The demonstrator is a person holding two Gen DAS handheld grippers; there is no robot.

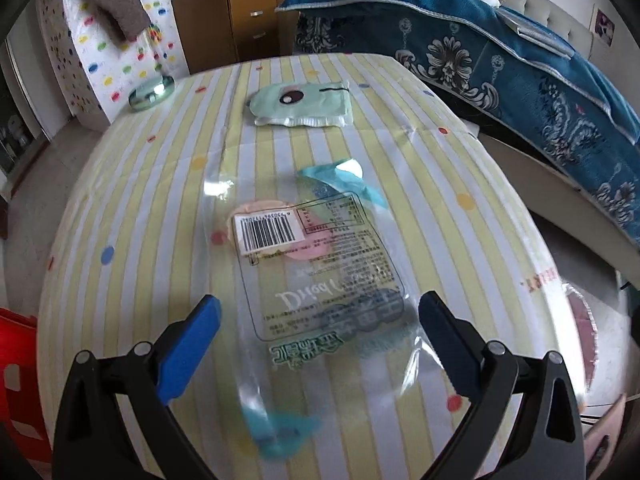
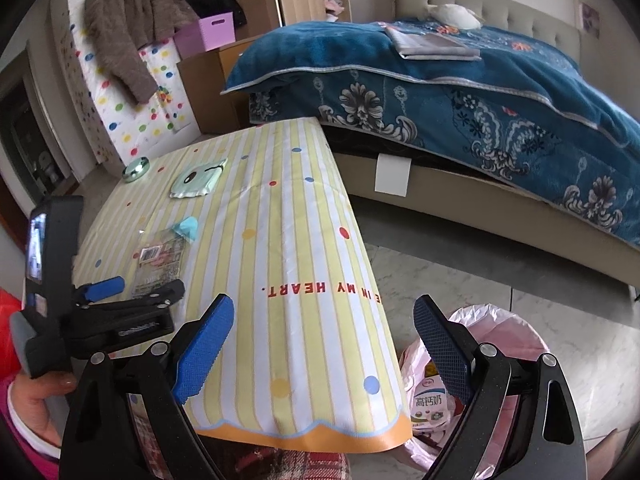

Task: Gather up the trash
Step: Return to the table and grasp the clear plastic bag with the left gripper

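A clear plastic wrapper [image 1: 312,264] with a barcode label and teal ends lies flat on the striped tablecloth [image 1: 140,200]. My left gripper [image 1: 320,320] is open, its blue pads either side of the wrapper's near end, just above it. A pale green packet with a cartoon eye [image 1: 304,106] lies farther back. In the right wrist view the wrapper [image 2: 160,260] and green packet [image 2: 198,180] lie at left, with the left gripper [image 2: 136,286] over the wrapper. My right gripper [image 2: 324,344] is open and empty above the table's near corner. A pink-lined trash bin [image 2: 500,340] holds a milk carton [image 2: 430,402].
A round glass object [image 1: 152,92] sits at the table's far left corner. A bed with a blue blanket [image 2: 480,100] stands to the right. A wooden cabinet [image 1: 240,24] stands behind the table. A red stool [image 1: 16,360] is at left. The tablecloth hangs over the near edge [image 2: 320,432].
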